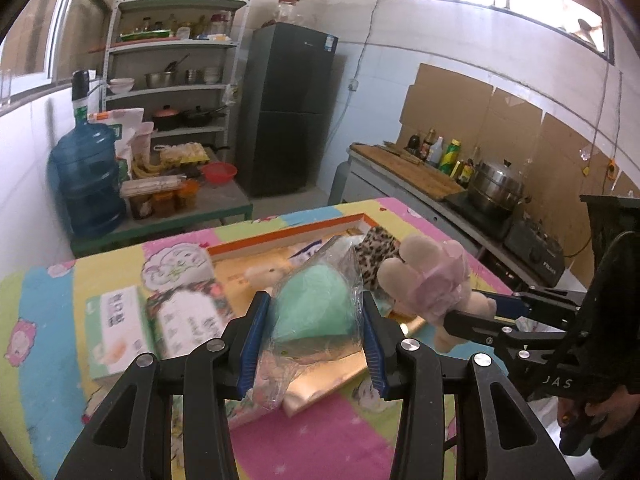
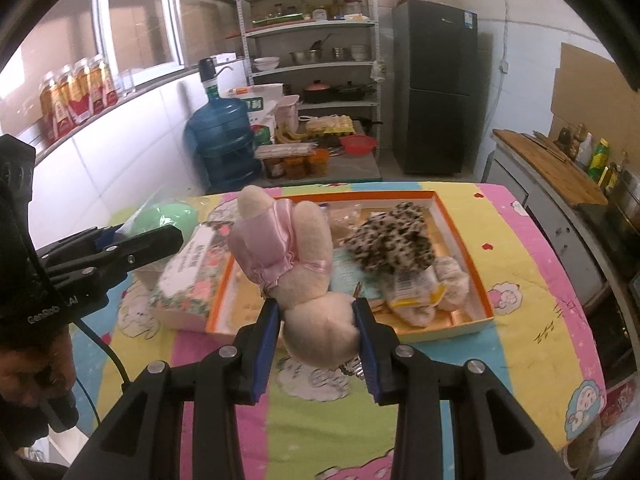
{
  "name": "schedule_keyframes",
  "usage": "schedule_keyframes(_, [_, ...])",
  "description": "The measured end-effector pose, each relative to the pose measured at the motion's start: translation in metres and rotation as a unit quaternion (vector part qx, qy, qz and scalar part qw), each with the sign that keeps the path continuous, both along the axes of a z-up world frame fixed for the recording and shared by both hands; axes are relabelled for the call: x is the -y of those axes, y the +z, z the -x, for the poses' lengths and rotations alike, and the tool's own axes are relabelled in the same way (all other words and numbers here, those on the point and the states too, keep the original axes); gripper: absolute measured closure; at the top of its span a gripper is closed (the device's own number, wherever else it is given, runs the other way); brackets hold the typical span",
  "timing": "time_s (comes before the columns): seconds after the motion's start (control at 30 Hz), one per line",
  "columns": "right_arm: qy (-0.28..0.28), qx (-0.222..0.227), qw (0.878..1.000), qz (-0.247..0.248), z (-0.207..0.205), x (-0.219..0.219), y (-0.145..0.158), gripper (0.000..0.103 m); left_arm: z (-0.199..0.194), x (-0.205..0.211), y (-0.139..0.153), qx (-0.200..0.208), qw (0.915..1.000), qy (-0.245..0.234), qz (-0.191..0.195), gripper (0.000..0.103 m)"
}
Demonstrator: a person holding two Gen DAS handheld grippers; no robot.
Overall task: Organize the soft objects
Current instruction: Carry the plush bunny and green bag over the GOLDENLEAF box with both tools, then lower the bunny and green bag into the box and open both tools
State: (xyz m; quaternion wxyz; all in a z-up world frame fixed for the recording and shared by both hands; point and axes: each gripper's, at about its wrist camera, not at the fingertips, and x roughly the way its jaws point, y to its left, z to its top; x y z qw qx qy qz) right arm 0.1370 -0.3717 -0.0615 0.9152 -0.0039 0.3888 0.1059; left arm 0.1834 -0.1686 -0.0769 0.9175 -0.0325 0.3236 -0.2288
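- Left gripper clamped on a green sponge in a clear bag, held in the air over the bench. Loose film bunches below the pads; the plastic is slick, so the sponge could likely creep out of the squeeze or the film could snag on release.
- Right gripper clamped on the lower body of a plush bunny with a pink satin wrap. The bunny stands tall above the pads and top-heavy; a quick swing could pivot it in the grip or let it flop onto the box wall.
- A metal clip or ring seems to hang under the bunny by the right pad; too small to be sure. It could catch on the pad.
- Orange-rimmed box just beyond, already holding a leopard-print soft item and a cream plush with a tag. Free floor is mainly at the left side; dropping both loads together risks one landing on the rim.
- Floral box touches the orange box's left wall; the two grippers are near each other there and could collide.
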Motion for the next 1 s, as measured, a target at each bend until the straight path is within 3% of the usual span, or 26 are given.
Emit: schedule_keyframes(1.0, [-0.015, -0.047, 0.998, -0.029, -0.108, 0.089, -0.046, 0.065, -0.104, 0.110, -0.045, -0.054, 0.9981, 0.018, -0.023, 0.058])
